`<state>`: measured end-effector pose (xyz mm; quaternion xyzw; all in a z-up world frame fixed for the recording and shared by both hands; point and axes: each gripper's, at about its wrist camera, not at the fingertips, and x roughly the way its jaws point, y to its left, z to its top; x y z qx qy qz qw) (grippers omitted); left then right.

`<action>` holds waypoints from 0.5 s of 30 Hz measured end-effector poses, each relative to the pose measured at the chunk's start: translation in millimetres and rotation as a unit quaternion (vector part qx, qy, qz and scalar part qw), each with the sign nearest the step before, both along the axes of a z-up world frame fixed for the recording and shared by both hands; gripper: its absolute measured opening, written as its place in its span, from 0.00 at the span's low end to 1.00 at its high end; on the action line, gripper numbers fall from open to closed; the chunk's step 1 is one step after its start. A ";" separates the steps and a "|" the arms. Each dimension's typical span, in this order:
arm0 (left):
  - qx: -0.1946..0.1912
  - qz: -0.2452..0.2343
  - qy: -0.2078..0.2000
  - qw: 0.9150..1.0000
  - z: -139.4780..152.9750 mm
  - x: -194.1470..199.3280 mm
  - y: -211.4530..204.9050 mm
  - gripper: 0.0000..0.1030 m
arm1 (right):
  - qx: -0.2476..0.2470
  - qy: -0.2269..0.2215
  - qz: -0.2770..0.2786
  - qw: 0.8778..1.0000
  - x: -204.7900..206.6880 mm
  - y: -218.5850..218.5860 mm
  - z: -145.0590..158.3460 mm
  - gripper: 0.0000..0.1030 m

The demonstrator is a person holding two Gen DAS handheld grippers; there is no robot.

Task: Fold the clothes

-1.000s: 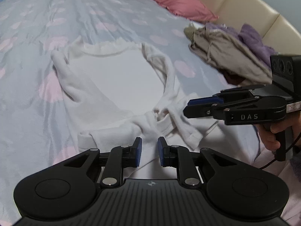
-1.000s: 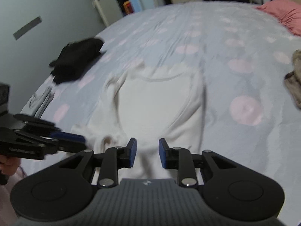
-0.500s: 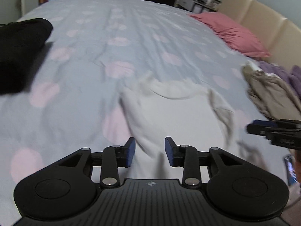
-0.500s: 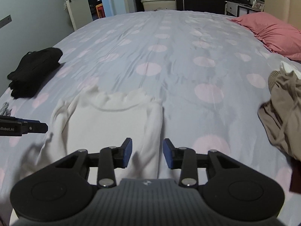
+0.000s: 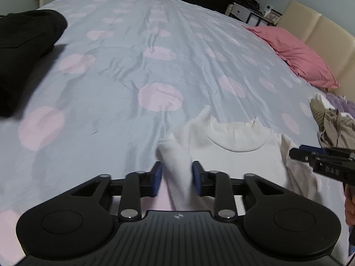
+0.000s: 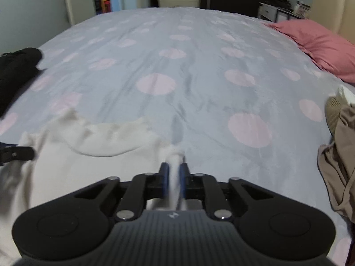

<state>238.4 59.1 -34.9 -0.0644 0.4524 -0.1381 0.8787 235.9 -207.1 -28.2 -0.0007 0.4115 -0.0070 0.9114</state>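
Far to the left of both tongs a black garment (image 5: 24,51) lies on the dotted bedspread (image 5: 137,71). The left gripper (image 5: 176,178) has a thick fold of the white top (image 5: 239,155) between its blue pads, and its jaws are closing on it. The top lies flat on the bed between the two tongs, collar away from them. The right gripper (image 6: 174,180) is pinching the top's other shoulder edge tight, jaws closing with cloth squeezed between them. Right of it sits a heap of tan clothes (image 6: 339,155), and beyond that a pink pillow (image 6: 319,46).
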 end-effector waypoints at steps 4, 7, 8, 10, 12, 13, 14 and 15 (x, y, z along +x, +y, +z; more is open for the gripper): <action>0.019 -0.010 -0.014 1.000 -7.0 5.6 -8.6 0.13 | -0.008 0.010 0.011 1.000 10.3 -0.9 -14.8 0.08; 0.034 -0.018 -0.016 0.999 -11.3 9.3 -14.3 0.13 | -0.018 0.011 0.008 1.000 13.8 0.9 -20.7 0.08; 0.034 -0.018 -0.016 0.999 -12.9 10.6 -14.4 0.12 | -0.017 0.011 0.006 1.000 15.5 0.4 -21.8 0.08; 0.030 -0.015 -0.015 0.999 -16.2 13.4 -13.2 0.12 | -0.012 0.011 0.007 1.000 18.7 -1.2 -22.8 0.08; 0.028 -0.017 -0.017 0.999 -16.2 13.5 -12.3 0.12 | -0.007 0.012 0.011 1.000 19.4 -3.4 -21.6 0.09; 0.027 -0.019 -0.018 0.999 -15.9 13.3 -11.9 0.12 | -0.006 0.013 0.015 1.000 18.8 -4.3 -19.8 0.09; 0.026 -0.020 -0.019 0.999 -15.5 13.1 -11.5 0.12 | -0.003 0.013 0.019 1.000 17.8 -5.4 -17.4 0.10; 0.026 -0.022 -0.020 0.999 -15.2 12.9 -11.1 0.12 | 0.001 0.013 0.024 1.000 16.4 -7.1 -14.3 0.11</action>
